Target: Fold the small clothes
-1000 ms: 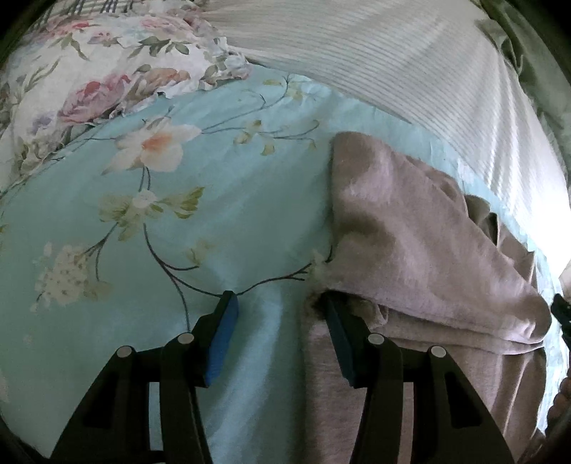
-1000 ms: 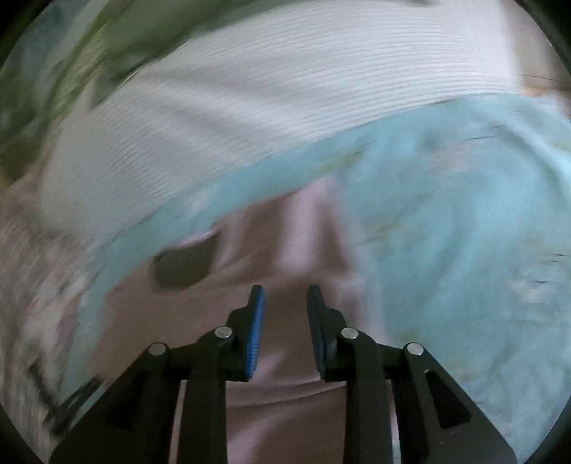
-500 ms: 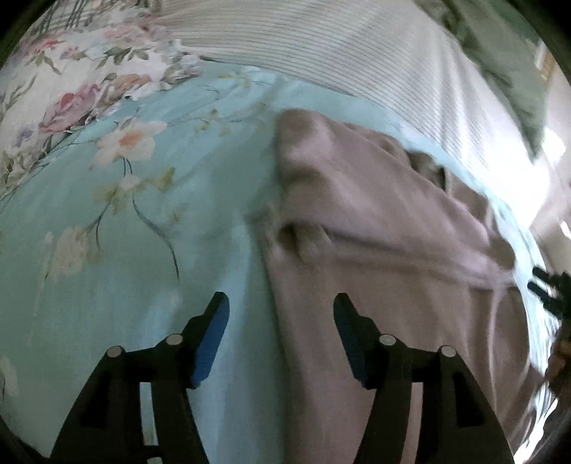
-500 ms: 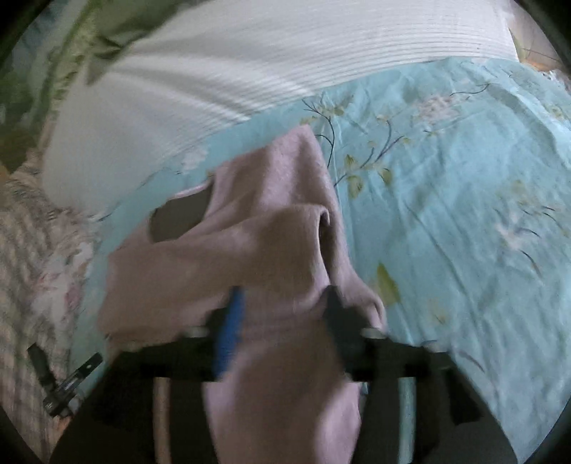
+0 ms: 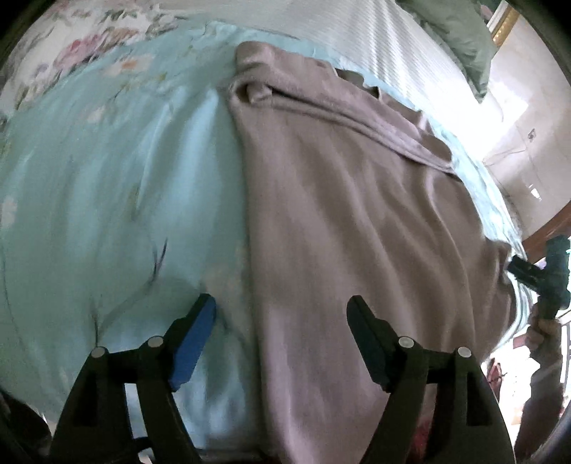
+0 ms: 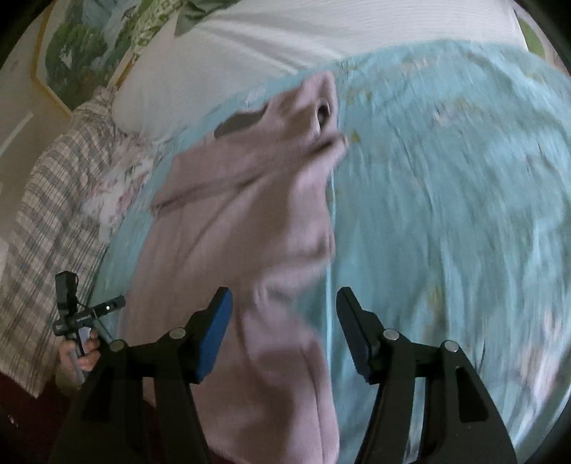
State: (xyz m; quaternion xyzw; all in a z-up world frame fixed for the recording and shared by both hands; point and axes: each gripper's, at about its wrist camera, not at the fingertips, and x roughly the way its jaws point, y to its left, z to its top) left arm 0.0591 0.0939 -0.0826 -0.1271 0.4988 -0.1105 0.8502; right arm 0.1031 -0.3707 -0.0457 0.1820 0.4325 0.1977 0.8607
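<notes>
A mauve garment lies spread lengthwise on the light blue floral bedsheet, its far end folded back on itself. My left gripper hovers over the garment's near left edge, its jaws opening; cloth lies beneath the gap and neither pad presses on it. In the right wrist view the same garment runs from the far fold down to the near edge. My right gripper hangs above its right edge with jaws opening and nothing pinched between them. Both views are motion-blurred.
A white striped cover and a floral pillow lie at the bed's far end, beside a green pillow. A plaid cloth covers the bed's left side. A framed picture hangs on the wall.
Both grippers have pulled back from the folded far end toward the garment's near end. Their jaws have widened, the right from nearly shut. The folded cloth lies where it was left.
</notes>
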